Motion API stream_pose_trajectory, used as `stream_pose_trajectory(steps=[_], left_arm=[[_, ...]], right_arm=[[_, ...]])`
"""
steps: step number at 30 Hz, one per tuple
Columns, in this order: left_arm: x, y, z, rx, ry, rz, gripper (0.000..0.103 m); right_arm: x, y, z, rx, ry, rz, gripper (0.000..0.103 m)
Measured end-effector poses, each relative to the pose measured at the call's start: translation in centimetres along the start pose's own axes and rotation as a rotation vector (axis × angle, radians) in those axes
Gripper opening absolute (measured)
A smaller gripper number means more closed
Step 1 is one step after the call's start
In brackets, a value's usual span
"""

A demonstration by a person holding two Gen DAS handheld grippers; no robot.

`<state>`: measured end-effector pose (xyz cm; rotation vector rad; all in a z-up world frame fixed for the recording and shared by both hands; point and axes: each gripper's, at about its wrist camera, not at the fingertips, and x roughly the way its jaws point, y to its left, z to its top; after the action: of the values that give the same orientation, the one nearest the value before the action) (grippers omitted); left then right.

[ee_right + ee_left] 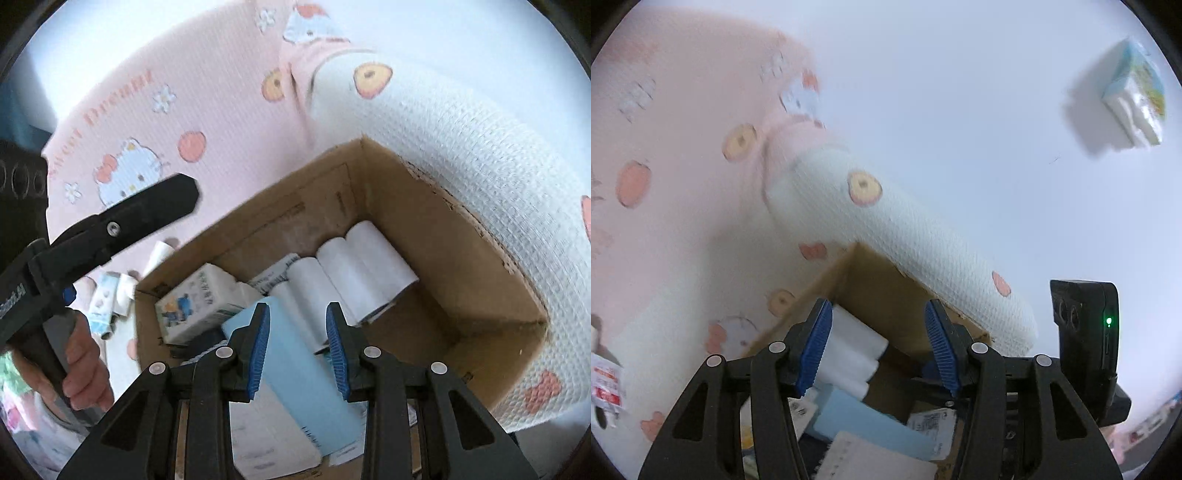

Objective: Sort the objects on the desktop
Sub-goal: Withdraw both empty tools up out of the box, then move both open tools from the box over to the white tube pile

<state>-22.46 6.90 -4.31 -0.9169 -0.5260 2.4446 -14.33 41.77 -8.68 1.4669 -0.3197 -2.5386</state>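
Observation:
An open cardboard box (871,280) (443,240) holds three white rolls (853,350) (354,266), a light blue box (864,417) (306,387) and a tissue pack with a cartoon print (195,299). My left gripper (878,306) hangs above the box's rim, open, with nothing between its blue pads. My right gripper (297,310) hovers over the box. Its pads stand narrowly apart and press on nothing; the light blue box lies below them. One of the left gripper's fingers (155,206) shows at the left, with a hand (85,369) on its grip.
A pink and white printed towel (923,240) (461,147) drapes over the box's far edge and spreads to the left. Another tissue pack (1137,96) lies far right on the white tabletop. A black device with a green light (1086,332) stands close on the right. Small packets (110,299) lie outside the box.

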Motion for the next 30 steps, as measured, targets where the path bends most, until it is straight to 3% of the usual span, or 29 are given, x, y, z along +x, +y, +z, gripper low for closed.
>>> stream_pose_trajectory(steps=[7,10,13,17,19,24,25,26,27,28,30], left_arm=[[-5.5,0.5,-1.9,0.044,-0.005,-0.033,0.057],[-7.0,1.3,-3.0,0.039,-0.014,0.082,0.057],[-7.6,2.9,-4.3,-0.016,0.000,0.252,0.057],[-9.1,6.5,-6.3,-0.198,0.005,0.210,0.057],[-9.9,7.5,-6.8,-0.222,0.005,0.219,0.057],[-13.3,8.5,-9.4,-0.218,-0.029,0.327,0.057],[-13.9,9.1,-10.3,-0.238,-0.042,0.323,0.057],[-14.4,9.5,-10.8,-0.256,-0.053,0.316,0.057],[-14.9,10.0,-11.5,-0.282,-0.063,0.307,0.056],[-15.4,10.5,-12.3,-0.303,-0.067,0.298,0.056],[-15.9,11.3,-13.5,-0.323,-0.072,0.308,0.056]], right_arm=[[-1.9,2.3,-1.9,-0.073,-0.071,-0.006,0.028],[-1.7,3.8,-2.6,-0.115,-0.070,0.010,0.028],[-0.1,7.0,-3.2,-0.195,-0.055,-0.040,0.028],[1.7,12.4,-4.3,-0.392,-0.027,-0.129,0.029],[1.8,14.6,-5.6,-0.466,-0.035,-0.152,0.029],[0.7,17.6,-8.5,-0.587,-0.041,-0.155,0.030],[-0.1,17.3,-9.3,-0.603,-0.043,-0.155,0.039],[-0.5,17.5,-9.9,-0.625,-0.046,-0.151,0.055],[-0.4,17.8,-10.0,-0.647,-0.051,-0.145,0.063],[-0.7,18.1,-10.3,-0.665,-0.057,-0.139,0.067],[-1.2,18.6,-11.4,-0.720,-0.057,-0.108,0.067]])
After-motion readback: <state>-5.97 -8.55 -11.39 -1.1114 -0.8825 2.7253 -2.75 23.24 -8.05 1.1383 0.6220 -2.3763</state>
